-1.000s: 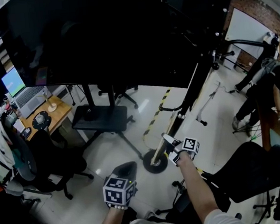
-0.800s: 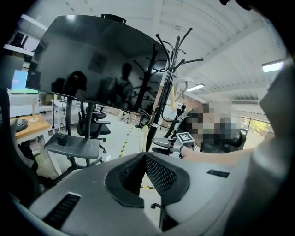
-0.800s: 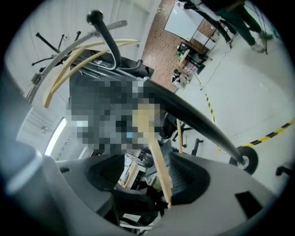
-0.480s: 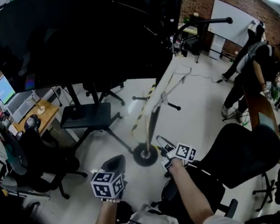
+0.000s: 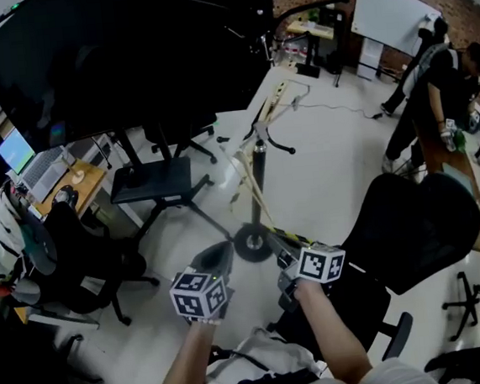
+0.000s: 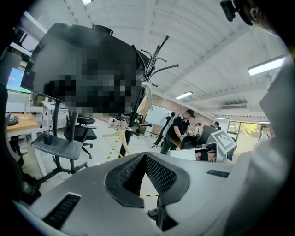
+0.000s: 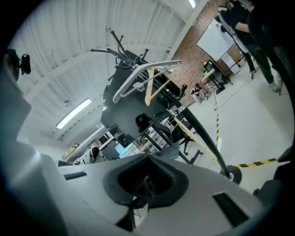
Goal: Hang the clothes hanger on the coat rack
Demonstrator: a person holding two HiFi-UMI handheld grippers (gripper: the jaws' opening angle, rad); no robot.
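Since a second ago: both grippers are drawing back from the coat rack (image 5: 260, 170) toward the person. The right gripper (image 5: 281, 250), earlier up against the pole, is now sitting well apart from it.
Clothes hanger: the wooden clothes hanger (image 5: 253, 192) is hanging tilted partway down the rack's pole, with neither gripper touching it.
Coat rack: it is standing on its round base on the floor (image 5: 330, 161), carrying a white hanger (image 7: 138, 73) and a second wooden hanger (image 7: 154, 88) on its top hooks.
Step in hand: the hanging is looking finished, so the retreat seems to be what is under way.
Doing it well: pulling straight back and keeping both grippers clear of the hanger's arms should be avoiding a knock that unseats it.
Right gripper: its jaws have just been closing and are now meeting, with nothing between them.
Left gripper: the left gripper (image 5: 216, 250) is hovering beside the right, its jaws together and holding nothing.
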